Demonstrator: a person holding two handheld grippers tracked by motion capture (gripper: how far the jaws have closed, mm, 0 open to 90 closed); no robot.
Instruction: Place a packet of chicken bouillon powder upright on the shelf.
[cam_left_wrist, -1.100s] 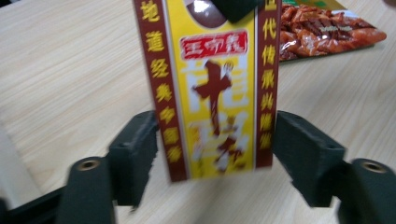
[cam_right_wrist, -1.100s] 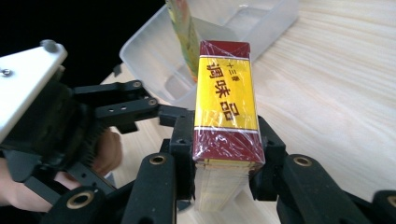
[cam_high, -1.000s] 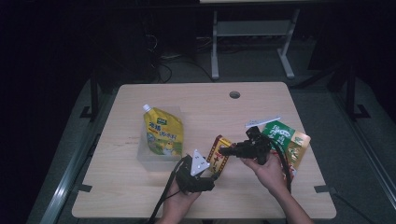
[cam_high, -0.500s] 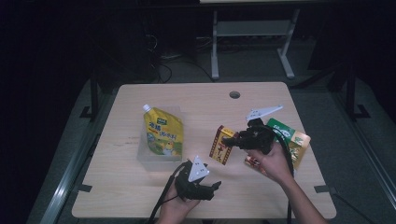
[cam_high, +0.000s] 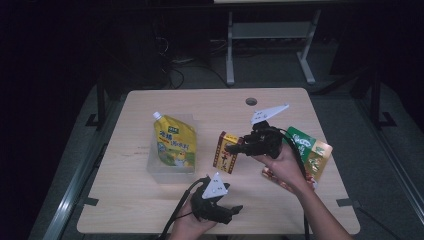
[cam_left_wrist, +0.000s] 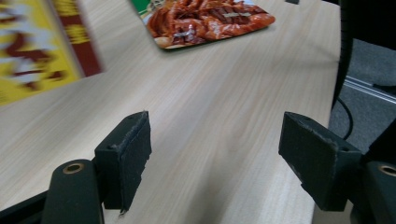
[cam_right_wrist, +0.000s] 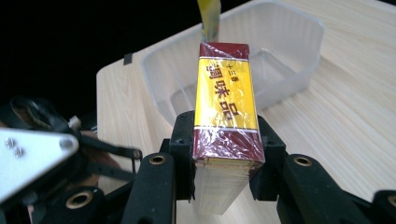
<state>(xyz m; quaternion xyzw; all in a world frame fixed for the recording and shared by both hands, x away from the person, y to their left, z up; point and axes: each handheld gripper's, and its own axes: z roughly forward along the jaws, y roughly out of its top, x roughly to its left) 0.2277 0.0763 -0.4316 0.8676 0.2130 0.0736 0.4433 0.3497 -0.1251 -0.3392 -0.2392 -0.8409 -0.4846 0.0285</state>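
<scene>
Right hand-held gripper pinches a yellow-and-maroon seasoning box by its end, held above the worktop near the clear plastic tub. Left hand-held gripper is spread, empty. Risk: the end-held box may pivot and slip.

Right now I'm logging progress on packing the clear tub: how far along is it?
Done: the yellow pouch already lies on the clear tub. In hand: the right gripper is shut on the yellow and red box, pointing it toward the tub. The left gripper is open. Left: the green packet lies on the table.
</scene>
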